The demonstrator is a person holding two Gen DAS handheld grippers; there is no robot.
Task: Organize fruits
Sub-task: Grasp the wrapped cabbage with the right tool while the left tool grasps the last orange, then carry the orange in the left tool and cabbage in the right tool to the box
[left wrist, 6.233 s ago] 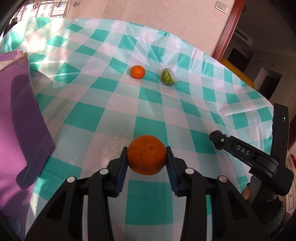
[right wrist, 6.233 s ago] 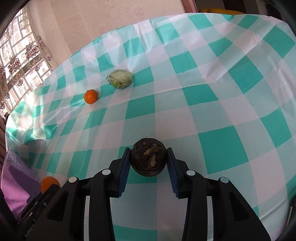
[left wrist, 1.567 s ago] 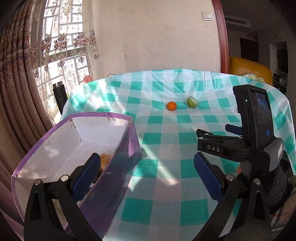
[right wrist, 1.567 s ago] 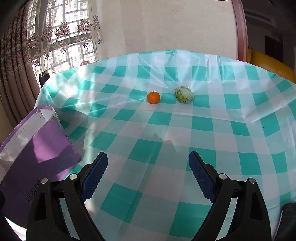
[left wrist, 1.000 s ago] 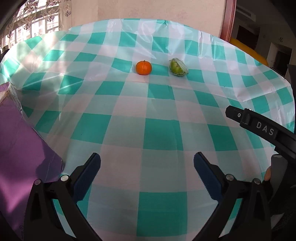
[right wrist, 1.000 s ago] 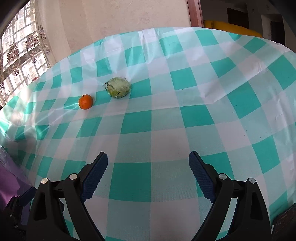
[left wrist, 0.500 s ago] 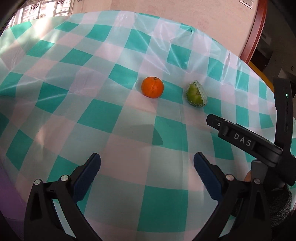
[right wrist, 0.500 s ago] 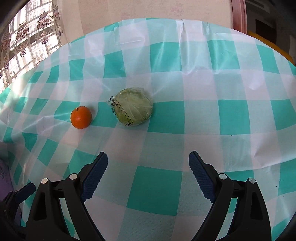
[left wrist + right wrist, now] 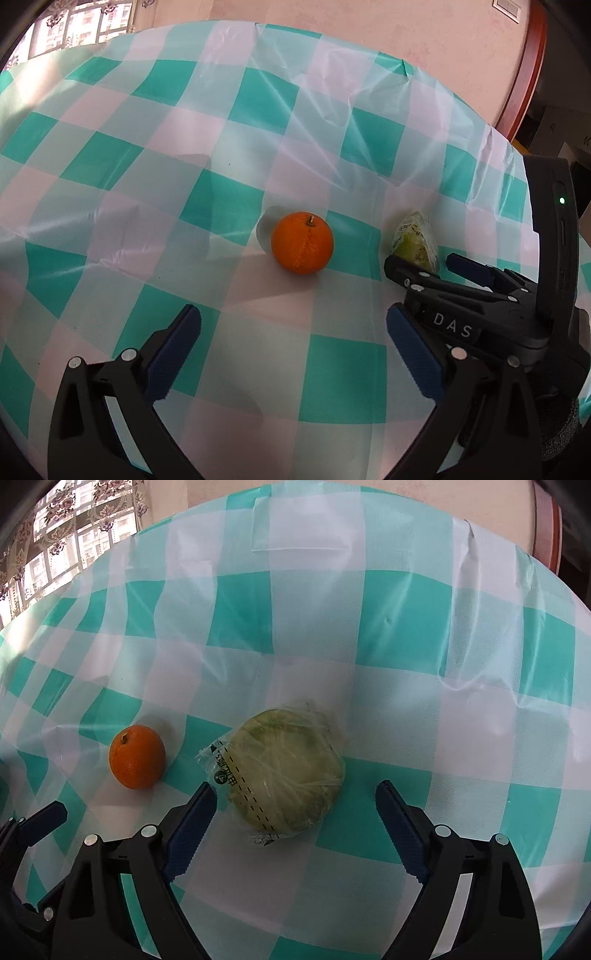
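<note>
The left hand-held gripper (image 9: 293, 350) hovers with its blue-padded jaws wide apart and empty, just short of the small round orange (image 9: 302, 242) on the teal-and-white checked table (image 9: 110, 158). Right of the orange lies the green fruit in clear printed plastic wrap (image 9: 286, 771), its label too small to read. The right hand-held gripper (image 9: 295, 812), marked "DAS", is closing around it, pads not yet pressing.

Two downward wrist views, shared orange (image 9: 302, 243)
</note>
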